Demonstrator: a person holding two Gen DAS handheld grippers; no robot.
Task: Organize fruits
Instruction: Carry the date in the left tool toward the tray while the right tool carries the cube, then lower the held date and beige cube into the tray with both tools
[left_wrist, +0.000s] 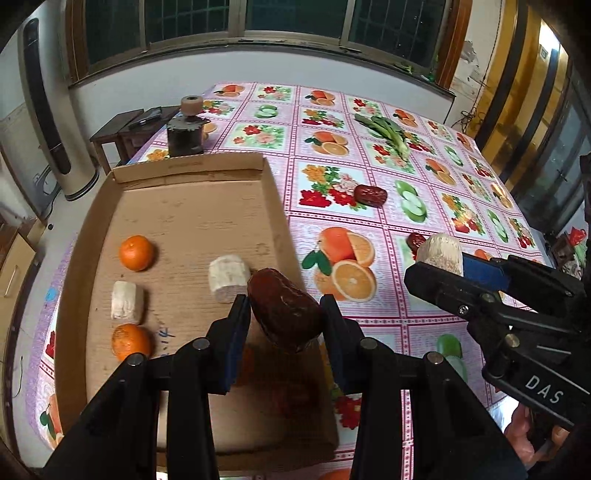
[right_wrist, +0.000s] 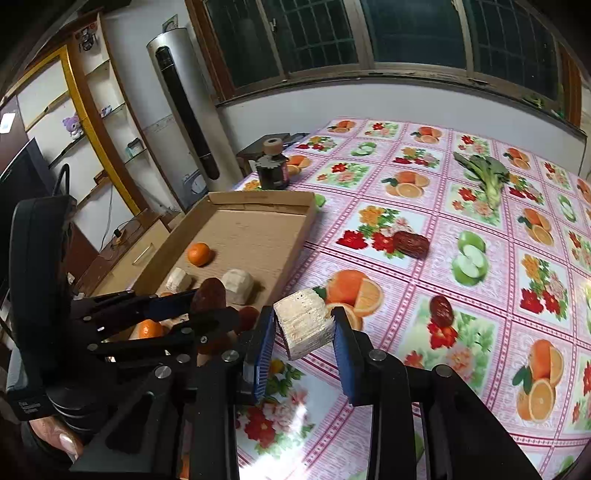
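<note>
A person sorting fruit with two handheld grippers: the left gripper (left_wrist: 284, 314) is clamped on a dark red date (left_wrist: 284, 310) above the near right part of the cardboard tray (left_wrist: 192, 206), while the right gripper (right_wrist: 304, 325) pinches a pale peeled chunk (right_wrist: 303, 322) (what fruit it is cannot be told) over the fruit-print tablecloth (right_wrist: 424, 206), just outside the tray's right wall. Already lying in the tray are two oranges (left_wrist: 136, 252), one toward its left wall and one at its near left corner, and two more pale chunks (left_wrist: 228, 278) between them and the right wall. Two loose dates (right_wrist: 410, 244) remain on the cloth, one mid-table and one nearer the right gripper, with a leafy green vegetable (right_wrist: 484, 177) toward the table's far edge. The held date sits slanted between the pads, so it could twist out and drop onto the chunk just beyond it; with both tools close together at the tray's right wall, one could also knock the other or clip the cardboard
</note>
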